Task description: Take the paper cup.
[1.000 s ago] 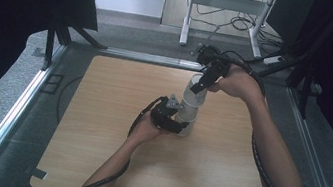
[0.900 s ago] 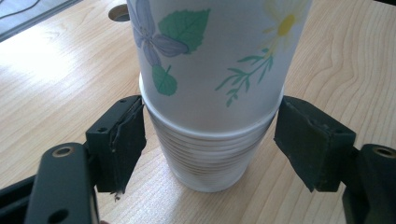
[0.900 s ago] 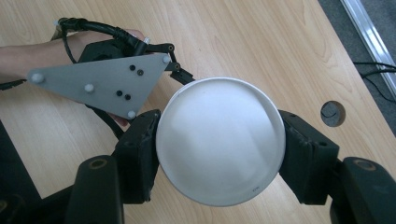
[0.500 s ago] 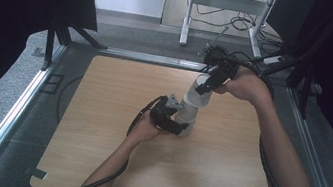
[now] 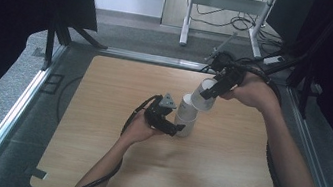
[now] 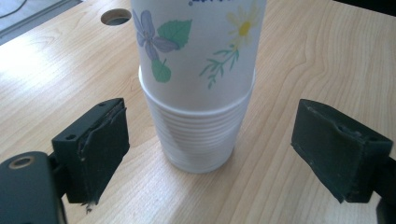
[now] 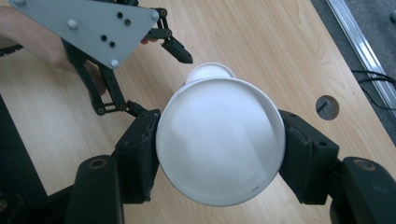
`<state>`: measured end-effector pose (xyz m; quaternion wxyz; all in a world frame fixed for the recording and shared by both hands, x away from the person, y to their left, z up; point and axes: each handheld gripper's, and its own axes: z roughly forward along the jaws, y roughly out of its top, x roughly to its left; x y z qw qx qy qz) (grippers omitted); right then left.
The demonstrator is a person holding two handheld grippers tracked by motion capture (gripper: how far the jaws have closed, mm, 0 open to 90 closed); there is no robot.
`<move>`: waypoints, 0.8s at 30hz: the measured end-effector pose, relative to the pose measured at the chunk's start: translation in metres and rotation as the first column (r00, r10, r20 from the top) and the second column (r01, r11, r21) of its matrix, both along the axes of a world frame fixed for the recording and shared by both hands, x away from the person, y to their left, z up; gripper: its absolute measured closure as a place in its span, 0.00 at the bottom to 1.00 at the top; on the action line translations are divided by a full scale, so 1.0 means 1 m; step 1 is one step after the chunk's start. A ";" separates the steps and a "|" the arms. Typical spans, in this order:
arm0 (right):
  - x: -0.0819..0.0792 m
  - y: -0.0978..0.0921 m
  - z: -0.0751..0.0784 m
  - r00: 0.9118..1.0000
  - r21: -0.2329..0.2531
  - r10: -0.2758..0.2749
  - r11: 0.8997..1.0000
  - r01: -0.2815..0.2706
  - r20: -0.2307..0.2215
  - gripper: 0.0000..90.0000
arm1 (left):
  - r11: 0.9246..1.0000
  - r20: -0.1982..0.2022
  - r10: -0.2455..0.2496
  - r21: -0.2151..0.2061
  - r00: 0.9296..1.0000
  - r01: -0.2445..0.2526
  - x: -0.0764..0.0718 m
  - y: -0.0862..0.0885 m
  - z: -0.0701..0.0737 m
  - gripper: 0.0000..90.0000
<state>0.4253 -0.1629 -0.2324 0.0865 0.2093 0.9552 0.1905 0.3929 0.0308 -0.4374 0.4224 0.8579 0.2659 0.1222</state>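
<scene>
A stack of upturned white paper cups point(image 5: 185, 117) with flower prints stands mid-table. My left gripper point(image 5: 173, 126) is open at the stack's base; in the left gripper view the stack point(image 6: 198, 93) rises between the two pads point(image 6: 100, 144) without touching either. My right gripper point(image 5: 211, 90) is shut on a single white cup point(image 5: 203, 95), held tilted just above and to the right of the stack. In the right gripper view that cup's flat bottom point(image 7: 219, 140) sits clamped between the jaws, with the stack's top point(image 7: 209, 72) below it and the left gripper point(image 7: 159, 81) beside it.
The wooden table point(image 5: 94, 153) has a round cable hole point(image 7: 327, 106) near its far edge. A metal rail point(image 5: 3, 123) frames the table. Black cables trail from both grippers. A white stand point(image 5: 224, 1) is on the floor behind.
My right gripper has lifted one cup off the top of the stack, up and to the right. My left gripper has stayed at the stack's base.
</scene>
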 end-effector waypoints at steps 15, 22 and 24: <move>-0.015 -0.016 -0.008 1.000 0.023 0.007 1.000 -0.007 0.012 0.40 | 1.000 0.003 -0.019 0.015 1.000 0.019 -0.014 0.013 0.008 0.08; -0.022 -0.025 -0.015 1.000 0.037 0.006 0.999 -0.006 0.012 0.40 | 0.999 0.007 -0.027 0.021 1.000 0.027 -0.024 0.019 0.009 0.06; -0.023 -0.026 -0.016 1.000 0.038 0.004 0.999 -0.005 0.012 0.40 | 0.999 0.007 -0.031 0.025 1.000 0.030 -0.025 0.020 0.009 0.06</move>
